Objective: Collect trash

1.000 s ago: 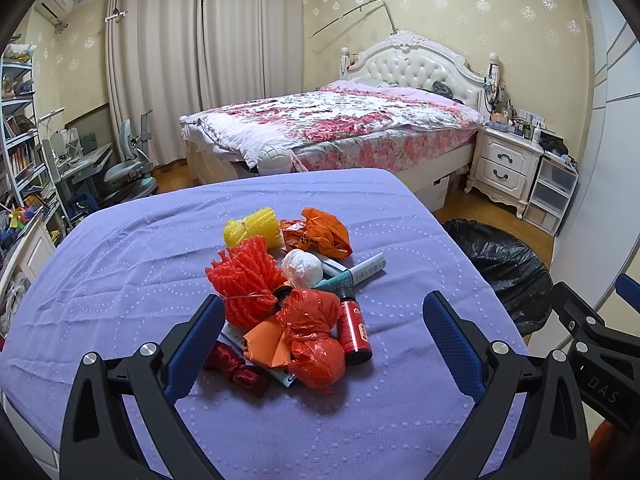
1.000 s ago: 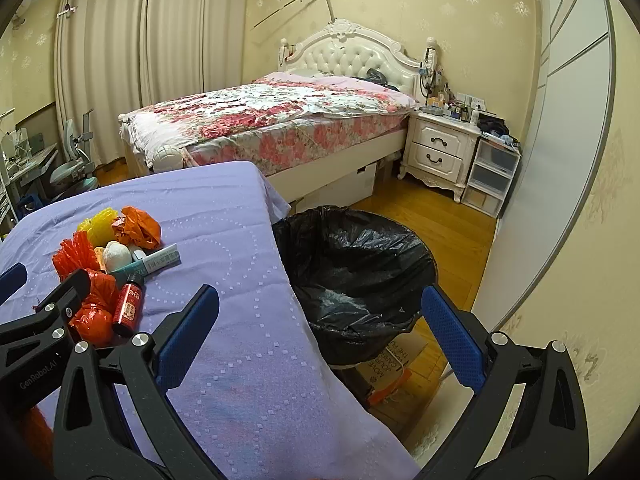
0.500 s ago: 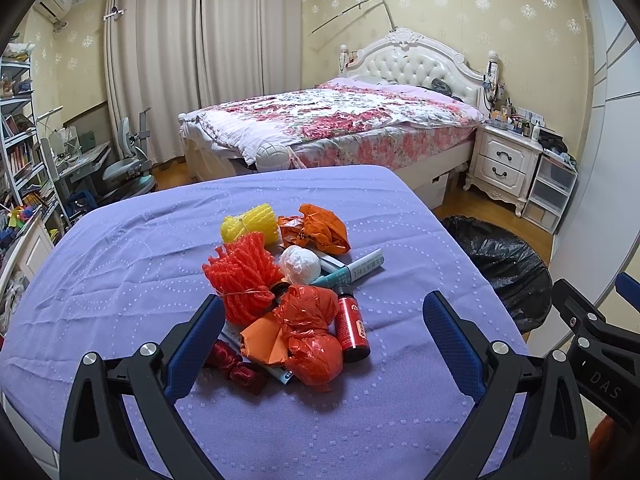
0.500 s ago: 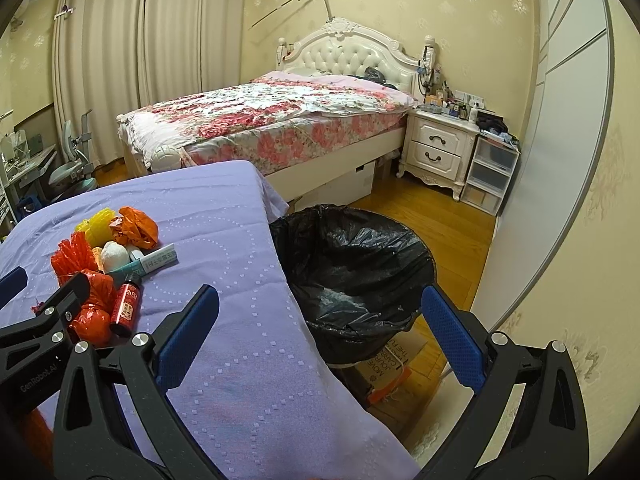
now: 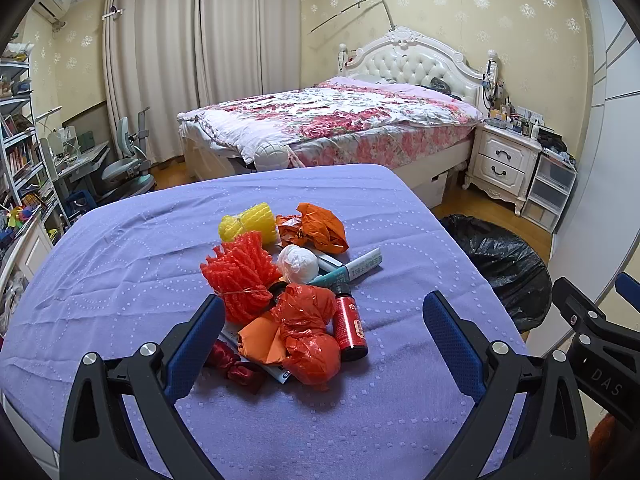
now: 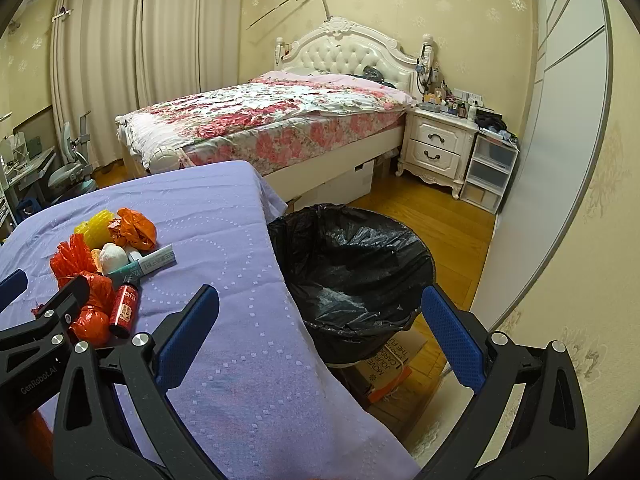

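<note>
Trash pile [image 5: 292,292] sits a bit nearer vs a sec ago, w/ your left gripper [image 5: 324,340] & right gripper [image 6: 320,336] both spread wide, empty, so nothing's collected yet.

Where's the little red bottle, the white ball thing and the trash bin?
red bottle [image 5: 351,328], left wrist view, middle of its body.
white ball [image 5: 298,264], left wrist view, its crumpled front.
trash bin [image 6: 416,242], right wrist view, black bag rim.
</note>
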A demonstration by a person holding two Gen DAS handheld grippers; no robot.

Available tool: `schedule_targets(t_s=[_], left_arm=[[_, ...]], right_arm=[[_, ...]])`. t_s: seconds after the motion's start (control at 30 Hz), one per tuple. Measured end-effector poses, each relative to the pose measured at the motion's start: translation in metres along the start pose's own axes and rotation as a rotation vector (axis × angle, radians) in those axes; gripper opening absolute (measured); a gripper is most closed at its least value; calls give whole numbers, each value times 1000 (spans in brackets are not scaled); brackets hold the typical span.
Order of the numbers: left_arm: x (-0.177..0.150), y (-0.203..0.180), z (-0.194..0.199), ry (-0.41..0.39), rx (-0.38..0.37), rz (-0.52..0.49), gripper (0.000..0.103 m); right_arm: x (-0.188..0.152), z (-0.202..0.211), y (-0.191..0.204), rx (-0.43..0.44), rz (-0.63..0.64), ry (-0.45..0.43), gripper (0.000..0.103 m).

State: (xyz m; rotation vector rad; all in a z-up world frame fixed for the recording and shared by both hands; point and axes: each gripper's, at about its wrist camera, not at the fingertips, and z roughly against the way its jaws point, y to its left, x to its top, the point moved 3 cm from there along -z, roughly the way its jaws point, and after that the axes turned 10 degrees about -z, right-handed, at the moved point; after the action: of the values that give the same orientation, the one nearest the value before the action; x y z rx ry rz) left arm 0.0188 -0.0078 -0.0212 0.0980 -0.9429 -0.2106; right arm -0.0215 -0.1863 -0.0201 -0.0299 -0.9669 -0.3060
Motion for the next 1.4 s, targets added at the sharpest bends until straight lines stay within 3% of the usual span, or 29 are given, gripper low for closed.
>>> schedule_targets(t_s=[0.73,1.13,1.23,1.33,1.4], left_arm=[[-9,-4,-3,17,-5,5,96],[-28,34,-5,73,35,31,91],[-36,48,-5,91,38,45,80],[-40,65,-6,111,46,62,80],[-45,75,-5,118,56,67,80]], right_arm=[[0,-1,0,7,-3,11,99],[-14,-9,13,30,27,45,99],[-16,-9,19,39,34,57,95],[-19,-9,22,52,40,76,82],[-20,-13,25,63,39,95,82]])
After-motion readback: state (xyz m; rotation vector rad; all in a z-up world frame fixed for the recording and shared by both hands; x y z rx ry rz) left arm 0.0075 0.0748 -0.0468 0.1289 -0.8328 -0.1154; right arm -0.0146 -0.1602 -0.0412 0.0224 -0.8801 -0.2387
